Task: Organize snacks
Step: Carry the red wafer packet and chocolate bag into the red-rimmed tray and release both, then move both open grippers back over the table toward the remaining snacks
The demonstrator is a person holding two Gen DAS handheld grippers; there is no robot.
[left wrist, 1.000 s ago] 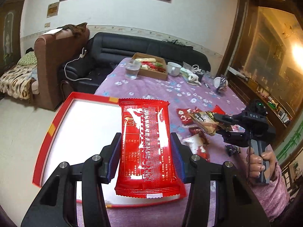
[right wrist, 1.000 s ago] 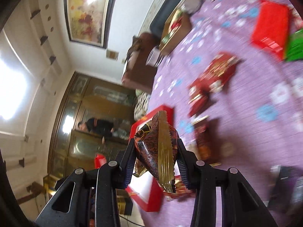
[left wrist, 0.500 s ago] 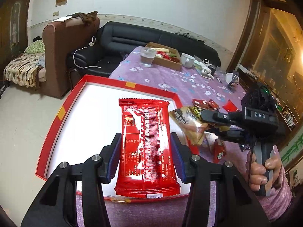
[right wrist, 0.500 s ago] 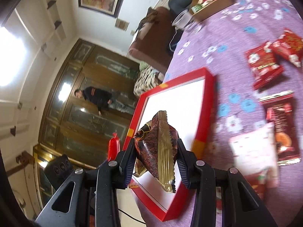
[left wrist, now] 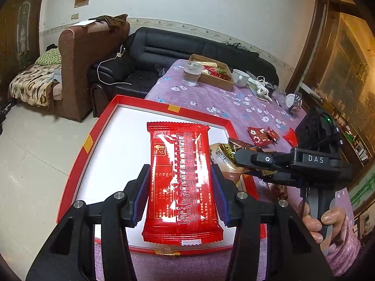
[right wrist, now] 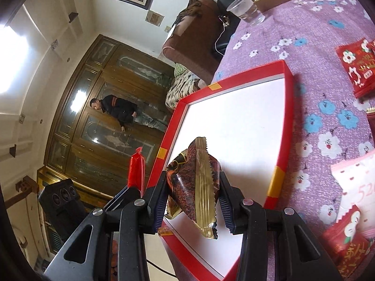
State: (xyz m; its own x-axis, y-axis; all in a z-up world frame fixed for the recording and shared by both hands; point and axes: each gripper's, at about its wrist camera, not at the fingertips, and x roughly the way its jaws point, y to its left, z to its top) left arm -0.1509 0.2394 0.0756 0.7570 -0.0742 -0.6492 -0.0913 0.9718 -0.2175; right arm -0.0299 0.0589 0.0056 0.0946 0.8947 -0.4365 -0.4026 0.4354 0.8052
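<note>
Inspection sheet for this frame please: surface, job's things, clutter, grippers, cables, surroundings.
Surface: purple floral tablecloth.
Job's things: red tray, white inside, nothing lying in it; loose snack packets beside it.
Clutter: plastic cup, cardboard box, white mug.
Grippers: left gripper shut on red packet; right gripper shut on brown-gold packet, both over the tray.
Cables: white cable on sofa.
Surroundings: black sofa, brown armchair.

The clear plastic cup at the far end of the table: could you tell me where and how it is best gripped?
Grip the clear plastic cup across its side wall, about mid-height, coming in level from the near, open side. It stands upright and seems to hold water, so keep it vertical. The cardboard box sits close on its right, leaving little room there.
</note>
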